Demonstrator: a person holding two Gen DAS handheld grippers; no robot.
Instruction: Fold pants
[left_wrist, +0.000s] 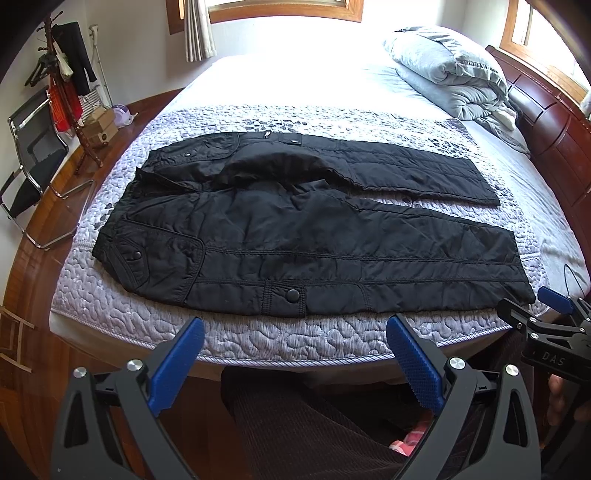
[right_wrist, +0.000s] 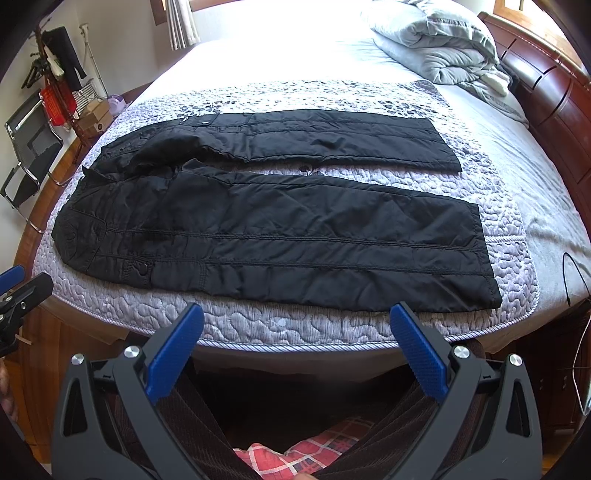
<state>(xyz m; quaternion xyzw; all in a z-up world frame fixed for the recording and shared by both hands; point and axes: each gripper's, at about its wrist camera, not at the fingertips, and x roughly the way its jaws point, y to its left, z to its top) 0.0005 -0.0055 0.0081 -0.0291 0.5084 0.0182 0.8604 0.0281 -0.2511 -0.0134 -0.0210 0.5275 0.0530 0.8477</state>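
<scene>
Black quilted pants (left_wrist: 295, 229) lie spread flat on the quilted bed (left_wrist: 258, 339), waist to the left, the two legs running right with a gap between them. They show the same way in the right wrist view (right_wrist: 280, 236). My left gripper (left_wrist: 295, 332) is open and empty, held off the bed's near edge in front of the near leg's snap pocket. My right gripper (right_wrist: 295, 317) is open and empty, off the near edge in front of the near leg. The right gripper also shows in the left wrist view (left_wrist: 550, 314), near the hem.
A folded grey duvet (left_wrist: 447, 70) lies at the far right by the wooden headboard (left_wrist: 546, 114). A folding chair (left_wrist: 33, 162) and a coat rack (left_wrist: 62, 74) stand on the floor to the left. A thin cable (right_wrist: 576, 273) hangs at the right edge.
</scene>
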